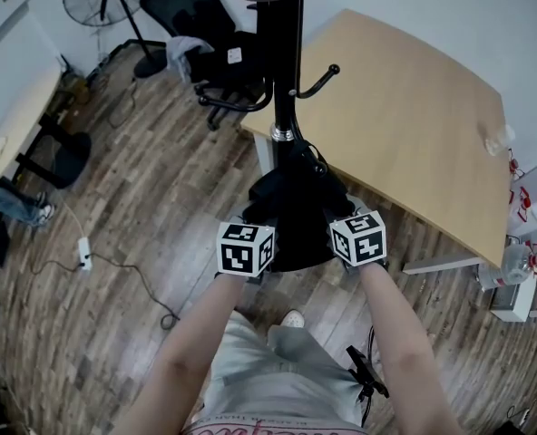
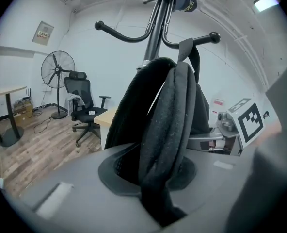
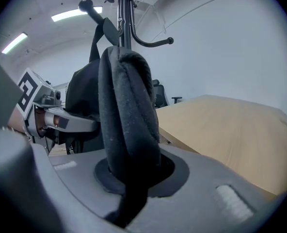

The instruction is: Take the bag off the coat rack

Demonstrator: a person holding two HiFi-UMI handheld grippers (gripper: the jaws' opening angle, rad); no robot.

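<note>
**Both straps gripped; bag hangs on the rack**

Bag [image 1: 291, 208]: a black backpack. It hangs against the pole of the coat rack [image 1: 285, 53], just beyond the two marker cubes in the head view. In the left gripper view its top loop [image 2: 188, 52] sits over a hook [image 2: 209, 37] of the rack, so the rack appears to carry the weight.

Left gripper [image 2: 158, 191]: the jaws are closed on one padded shoulder strap [image 2: 165, 115], which fills the gap between them.

Right gripper [image 3: 129, 188]: the jaws are closed in the same way on the other strap [image 3: 126, 106].

Status (judged): both grippers have their hold, and the bag is not off the rack. What is left is to raise the top loop clear of the hook's upturned, ball-ended tip, then draw the bag away from the pole. The wooden table [image 1: 414, 125] stands just behind the rack, so the open side is toward the person.
</note>
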